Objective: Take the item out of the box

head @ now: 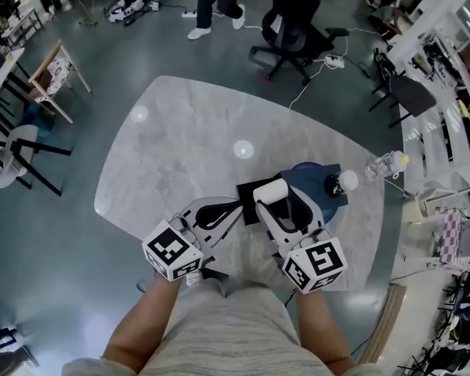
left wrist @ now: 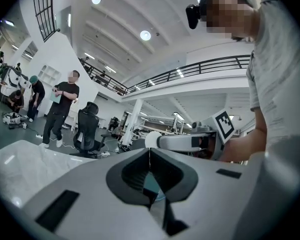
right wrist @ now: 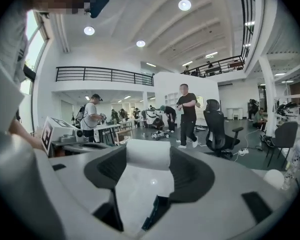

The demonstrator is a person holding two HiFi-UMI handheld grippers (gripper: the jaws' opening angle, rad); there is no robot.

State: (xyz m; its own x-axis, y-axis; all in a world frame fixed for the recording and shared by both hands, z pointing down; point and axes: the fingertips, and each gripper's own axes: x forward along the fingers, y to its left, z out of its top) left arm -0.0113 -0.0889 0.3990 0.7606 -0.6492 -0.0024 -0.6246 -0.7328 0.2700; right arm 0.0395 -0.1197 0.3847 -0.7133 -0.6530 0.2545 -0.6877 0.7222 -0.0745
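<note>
Clamping a white roll across its width, the right gripper has its jaws closed on the item, whose ends stick out on both sides. The left gripper has its jaws pressed together with nothing between them, and it sits just left of the right one.

In the head view the roll hangs over the far corner of a flat black box on the marble bench. It looks already lifted out, since the right gripper view looks level across the room.

To finish well, hold the squeeze even so the roll cannot swivel. Carry it sideways to bare bench, clear of the blue pouch and white ball, then lower it flat before letting go.
</note>
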